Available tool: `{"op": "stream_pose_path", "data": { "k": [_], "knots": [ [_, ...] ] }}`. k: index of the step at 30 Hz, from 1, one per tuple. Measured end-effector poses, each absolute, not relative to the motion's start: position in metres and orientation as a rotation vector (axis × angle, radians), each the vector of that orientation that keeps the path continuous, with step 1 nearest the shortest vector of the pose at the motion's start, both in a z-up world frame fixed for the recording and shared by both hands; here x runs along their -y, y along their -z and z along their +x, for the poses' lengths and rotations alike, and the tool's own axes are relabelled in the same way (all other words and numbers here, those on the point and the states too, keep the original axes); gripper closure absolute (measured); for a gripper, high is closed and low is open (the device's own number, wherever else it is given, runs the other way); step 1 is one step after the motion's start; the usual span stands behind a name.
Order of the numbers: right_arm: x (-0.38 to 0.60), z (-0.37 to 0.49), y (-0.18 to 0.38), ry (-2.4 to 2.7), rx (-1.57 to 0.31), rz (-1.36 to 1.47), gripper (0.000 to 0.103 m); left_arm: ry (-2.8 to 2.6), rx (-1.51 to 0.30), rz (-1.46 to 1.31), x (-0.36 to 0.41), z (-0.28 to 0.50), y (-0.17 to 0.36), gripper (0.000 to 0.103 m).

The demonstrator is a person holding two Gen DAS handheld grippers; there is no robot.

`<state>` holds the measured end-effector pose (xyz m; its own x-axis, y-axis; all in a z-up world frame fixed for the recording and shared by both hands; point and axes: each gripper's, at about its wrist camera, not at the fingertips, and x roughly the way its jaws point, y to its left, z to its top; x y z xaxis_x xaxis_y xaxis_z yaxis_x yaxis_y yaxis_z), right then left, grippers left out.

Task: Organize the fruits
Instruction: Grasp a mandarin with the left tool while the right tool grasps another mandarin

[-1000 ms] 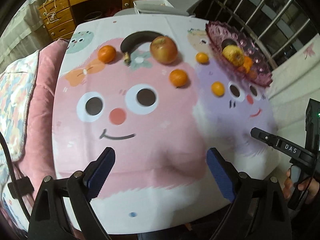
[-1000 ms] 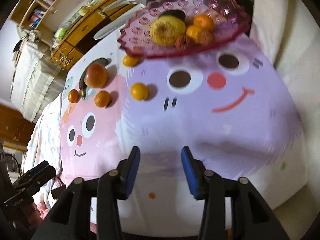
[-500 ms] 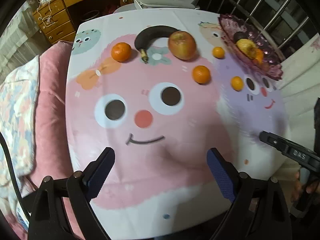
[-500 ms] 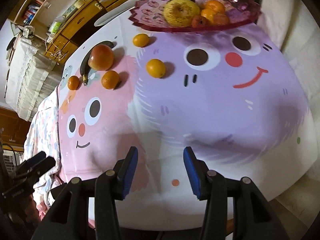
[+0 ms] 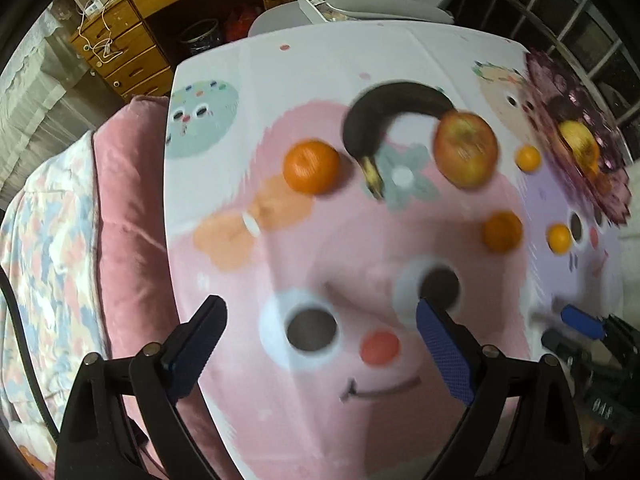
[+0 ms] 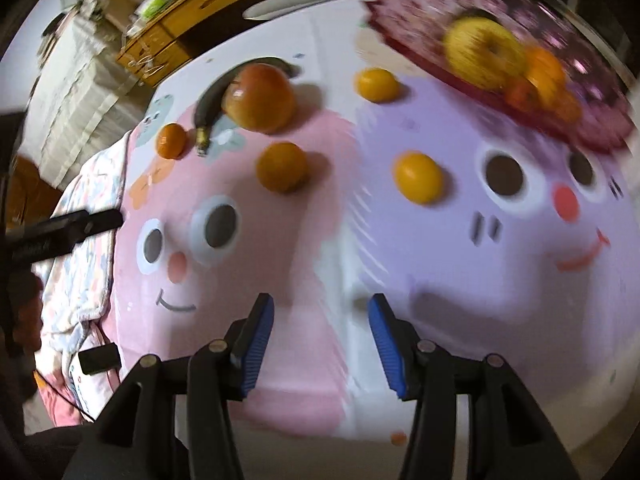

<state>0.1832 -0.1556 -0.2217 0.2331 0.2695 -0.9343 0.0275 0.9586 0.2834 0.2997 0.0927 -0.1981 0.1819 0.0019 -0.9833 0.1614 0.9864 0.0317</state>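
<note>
Banana [image 5: 384, 120]: blackened, curved, long axis arching from 2 o'clock down to the stem tip at 6 o'clock. One end touches the reddish apple [image 5: 466, 154]. It lies on the far part of the desk [image 5: 320, 60]. Tangerine [image 5: 311, 167] just beside the stem, at 9 o'clock. Three smaller oranges lie loose between apple and purple dish [image 6: 600, 120], which holds a yellow apple [image 6: 484, 58]. Left tool [image 5: 320, 354] spread, holding nothing. Right tool [image 6: 320, 354] spread, holding nothing. Frames blurred.
</note>
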Motion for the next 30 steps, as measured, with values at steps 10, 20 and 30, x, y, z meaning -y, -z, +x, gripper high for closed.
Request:
{"op": "stream_pose_path", "data": {
  "k": [10, 20, 30],
  "knots": [
    [0.113, 0.229, 0.223, -0.236, -1.258, 0.021, 0.046, 0.095, -1.386, 0.123, -0.102, 0.376, 0.221, 0.005],
    [0.11, 0.25, 0.235, -0.178, -1.204, -0.023, 0.046, 0.088, -1.41, 0.083, -0.104, 0.404, 0.247, 0.005],
    [0.105, 0.257, 0.244, -0.192, -1.199, -0.019, 0.055, 0.1, -1.414, 0.054, -0.109, 0.411, 0.26, 0.032]
  ]
}}
